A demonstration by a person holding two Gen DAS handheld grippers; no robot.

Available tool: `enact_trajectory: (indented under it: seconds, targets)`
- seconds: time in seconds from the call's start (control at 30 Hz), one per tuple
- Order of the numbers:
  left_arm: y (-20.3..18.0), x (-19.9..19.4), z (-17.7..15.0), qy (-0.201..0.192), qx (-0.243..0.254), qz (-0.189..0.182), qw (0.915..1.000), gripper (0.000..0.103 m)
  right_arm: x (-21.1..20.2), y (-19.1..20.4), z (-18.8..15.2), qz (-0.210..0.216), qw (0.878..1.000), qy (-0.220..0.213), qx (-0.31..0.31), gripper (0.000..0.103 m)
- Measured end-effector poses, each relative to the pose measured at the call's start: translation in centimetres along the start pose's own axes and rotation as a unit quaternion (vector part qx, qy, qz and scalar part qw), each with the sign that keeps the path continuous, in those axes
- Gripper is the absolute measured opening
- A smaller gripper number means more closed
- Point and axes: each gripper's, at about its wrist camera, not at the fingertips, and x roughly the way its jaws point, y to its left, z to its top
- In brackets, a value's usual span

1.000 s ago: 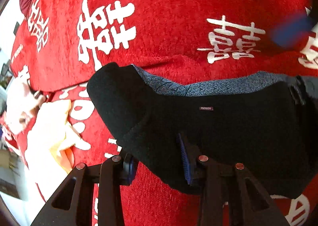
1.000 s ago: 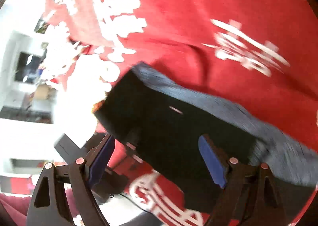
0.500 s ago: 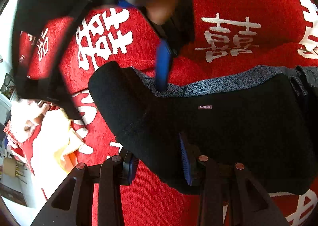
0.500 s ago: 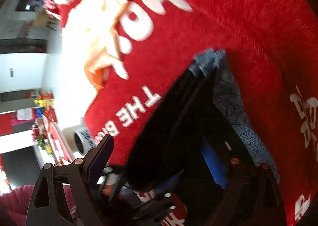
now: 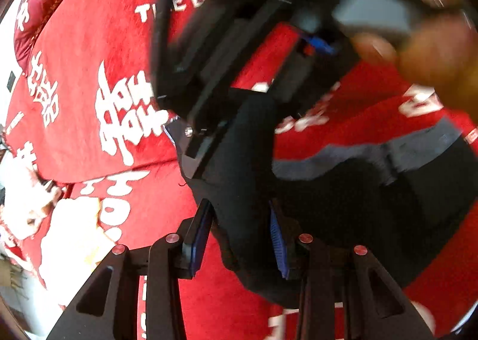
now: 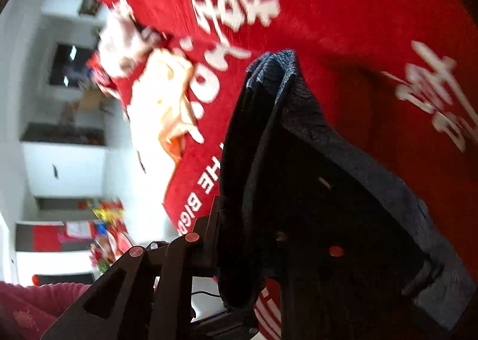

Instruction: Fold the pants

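The left hand-held gripper (image 5: 242, 238) is pinching a thick fold of the black pants (image 5: 343, 205) between its blue pads (image 5: 276, 240); the pants are lying bunched on the red cloth (image 5: 89, 41), their grey waistband (image 5: 358, 157) showing at the far edge; the right hand-held gripper (image 6: 248, 253) has just been closing and is now clamping narrow on a raised edge of the pants (image 6: 298, 190), lifting it off the cloth; a blurred hand (image 5: 433, 50) is gripping that tool above the pants.

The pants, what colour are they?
Black, with a speckled grey band along the edge. The pants show best in the right wrist view.
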Motion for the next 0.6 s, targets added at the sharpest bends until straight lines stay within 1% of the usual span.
enact_trajectory:
  seconds: [0.1, 0.2, 0.23, 0.27, 0.3, 0.43, 0.6]
  targets:
    - [-1.9, -2.1, 1.7, -0.008, -0.004, -0.042, 0.9991, 0.038, -3.9, -1.5, -3.0, 0.017, 0.999, -0.047, 0.016, 0.018]
    - [-3.6, -3.6, 3.1, -0.010, -0.009, -0.076, 0.9970, 0.038, -7.8, -2.8, -5.4, 0.019, 0.996, -0.083, 0.022, 0.018]
    - [-4.6, -4.2, 3.8, -0.013, -0.008, -0.086, 0.9961, 0.038, -9.2, -3.5, -6.7, 0.022, 0.994, -0.100, 0.026, 0.018]
    - [-5.5, -4.6, 4.1, -0.016, -0.004, -0.092, 0.9956, 0.038, -10.4, -4.0, -7.4, 0.026, 0.993, -0.112, 0.032, 0.018]
    - [-6.5, -5.2, 4.5, -0.020, 0.003, -0.097, 0.9950, 0.038, -11.2, -4.6, -7.9, 0.031, 0.991, -0.123, 0.038, 0.018]
    - [-11.2, -7.1, 6.2, -0.028, 0.033, -0.123, 0.9915, 0.038, -15.3, -7.1, -11.5, 0.039, 0.983, -0.167, 0.063, 0.018]
    - [-17.3, -8.5, 7.1, -0.032, 0.082, -0.149, 0.9849, 0.038, -19.6, -10.9, -16.5, 0.044, 0.972, -0.211, 0.097, 0.019]
